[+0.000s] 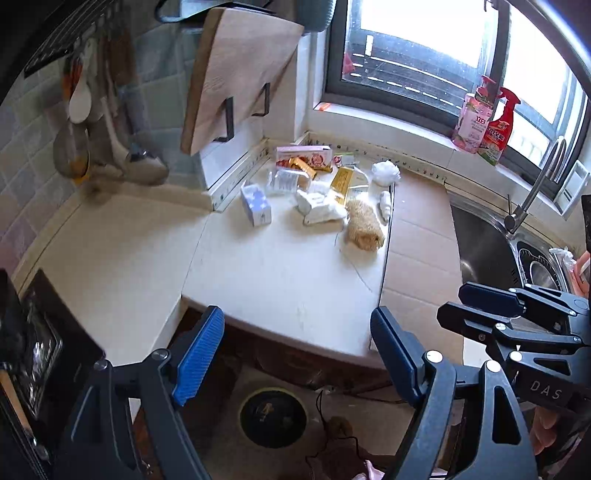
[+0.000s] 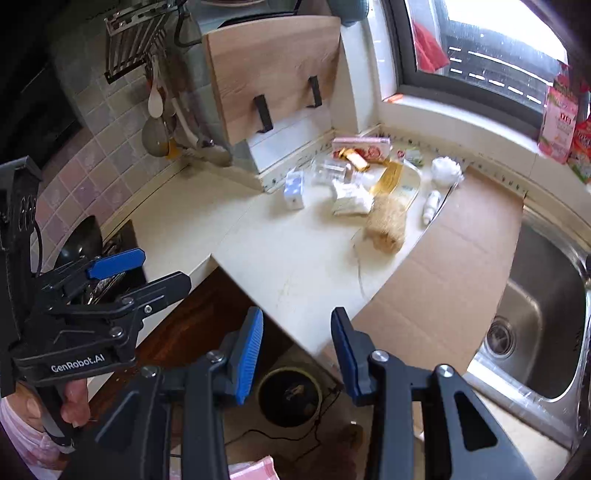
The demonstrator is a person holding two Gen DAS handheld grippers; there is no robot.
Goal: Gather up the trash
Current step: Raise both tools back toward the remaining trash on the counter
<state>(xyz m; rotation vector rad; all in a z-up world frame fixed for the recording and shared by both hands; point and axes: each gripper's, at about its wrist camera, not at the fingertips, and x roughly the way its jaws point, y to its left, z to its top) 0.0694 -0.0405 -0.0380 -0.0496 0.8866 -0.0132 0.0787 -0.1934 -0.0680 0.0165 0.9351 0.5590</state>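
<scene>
While both tongs hang above the near edge of the desk (image 1: 280, 266), we see the trash heap (image 1: 317, 181) well apart from them, in the upper middle of each view, pushed toward the far corner under the window (image 1: 413, 33). In that heap we make out a small blue-and-white box (image 1: 256, 205) at its left, crumpled white wrappers (image 1: 319, 206), a gold packet (image 1: 341, 181), a pink carton (image 1: 303, 153) against the back wall, a white paper ball (image 1: 385, 171), a little white bottle (image 1: 385, 203) lying down, and a tan loofah scrubber (image 1: 364, 227) nearest to us.

The left tongs (image 1: 297, 350) are spread wide with nothing between the blue pads; the right tongs (image 2: 297, 350) stand apart too, more narrowly, and pinch nothing. Each pair shows in the other's view, at the lower right and the left edge.

Nothing lies on the pale desk between the tongs and the heap. A brown cardboard sheet (image 2: 454, 273) covers the desk to the right of the heap, reaching a steel sink (image 2: 543, 325) with its tap (image 1: 535, 188). A wooden cutting board (image 1: 240, 74) leans on black brackets at the upper middle, and ladles and spoons (image 1: 81, 125) hang on the tiled wall at upper left. Two pink and red bottles (image 1: 484, 122) stand on the sill. Below the desk edge, a round dark bin (image 2: 290, 397) sits on the floor between the tongs in both views
</scene>
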